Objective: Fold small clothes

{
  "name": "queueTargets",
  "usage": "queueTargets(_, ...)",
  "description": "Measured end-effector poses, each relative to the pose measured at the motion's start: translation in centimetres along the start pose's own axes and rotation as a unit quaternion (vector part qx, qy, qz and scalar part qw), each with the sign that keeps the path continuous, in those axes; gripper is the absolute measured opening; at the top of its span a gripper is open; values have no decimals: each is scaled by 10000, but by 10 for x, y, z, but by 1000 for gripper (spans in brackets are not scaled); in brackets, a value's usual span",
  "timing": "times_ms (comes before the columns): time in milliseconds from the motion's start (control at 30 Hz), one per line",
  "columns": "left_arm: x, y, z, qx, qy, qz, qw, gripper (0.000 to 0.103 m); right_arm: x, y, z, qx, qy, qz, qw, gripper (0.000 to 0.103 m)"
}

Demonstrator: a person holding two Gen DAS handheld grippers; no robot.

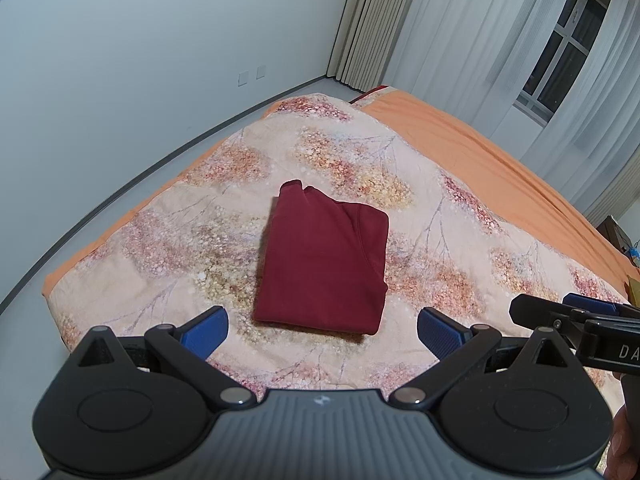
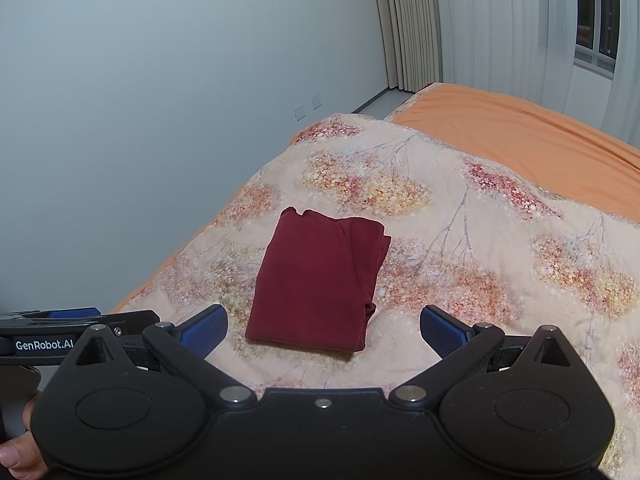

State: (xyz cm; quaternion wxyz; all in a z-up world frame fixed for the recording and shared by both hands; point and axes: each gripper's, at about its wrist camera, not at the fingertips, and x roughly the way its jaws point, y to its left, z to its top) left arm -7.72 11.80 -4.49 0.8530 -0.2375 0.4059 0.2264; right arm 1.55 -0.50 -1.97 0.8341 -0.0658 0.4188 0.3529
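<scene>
A dark red garment [image 1: 324,260] lies folded into a neat rectangle on the floral quilt [image 1: 168,240]. It also shows in the right wrist view [image 2: 316,280]. My left gripper [image 1: 322,332] is open and empty, held just short of the garment's near edge. My right gripper [image 2: 324,330] is open and empty too, close to the garment's near edge. The right gripper shows at the right edge of the left wrist view [image 1: 568,316]; the left one shows at the left edge of the right wrist view [image 2: 76,320].
The quilt covers a bed with an orange sheet [image 1: 460,136] bare on the far right side. A grey wall [image 1: 140,48] and floor run along the left of the bed. Curtains [image 1: 460,24] and a window [image 1: 560,52] stand behind.
</scene>
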Motion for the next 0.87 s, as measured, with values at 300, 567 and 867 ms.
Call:
queueTargets(300,1,-1,0,16,-8,3,10000,103,0,-1,1,7,4,-9,10000,102)
queueTargets(567,-3,0,0,-72,-66,-11,10000,103,0,-2,2,17,1,-14,10000,102)
queueTargets(867,-4,-1,0,-165,-206,211,9994,103,2,-3,1,42,26,-17,10000,102)
